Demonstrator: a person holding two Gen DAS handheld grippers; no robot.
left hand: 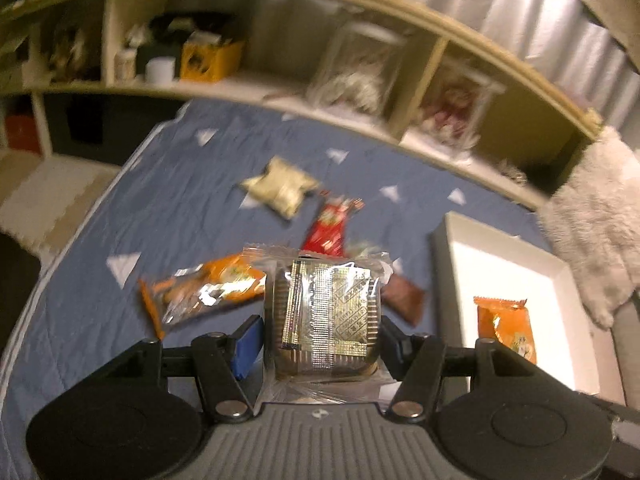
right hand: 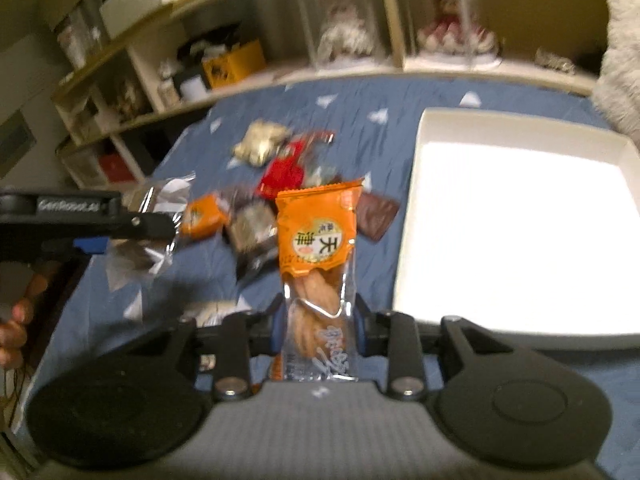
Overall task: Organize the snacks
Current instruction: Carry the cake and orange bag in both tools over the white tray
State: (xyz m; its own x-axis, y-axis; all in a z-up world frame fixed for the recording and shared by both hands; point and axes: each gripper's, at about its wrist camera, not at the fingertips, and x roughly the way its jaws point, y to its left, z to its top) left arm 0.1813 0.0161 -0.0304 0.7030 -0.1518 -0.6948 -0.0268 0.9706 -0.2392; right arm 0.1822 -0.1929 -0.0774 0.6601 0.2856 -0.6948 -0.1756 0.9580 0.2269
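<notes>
My left gripper (left hand: 320,330) is shut on a clear-wrapped round cake with a gold sachet (left hand: 324,316), held above the blue bedspread. My right gripper (right hand: 318,320) is shut on a long orange-topped pack of fried twists (right hand: 318,256), just left of the white tray (right hand: 412,208). In the left wrist view that orange pack (left hand: 506,328) hangs over the white tray (left hand: 444,256). The left gripper and its pack also show at the left of the right wrist view (right hand: 132,220). A loose pile lies on the bed: a gold pack (left hand: 280,188), a red pack (left hand: 328,228), an orange pack (left hand: 208,288), a brown square (right hand: 376,216).
A wooden shelf unit (left hand: 360,128) with jars, a yellow box and boxed dolls runs along the far side of the bed. A white fluffy cushion (left hand: 592,216) lies at the right beyond the tray. A pale floor mat (left hand: 44,196) is off the bed's left edge.
</notes>
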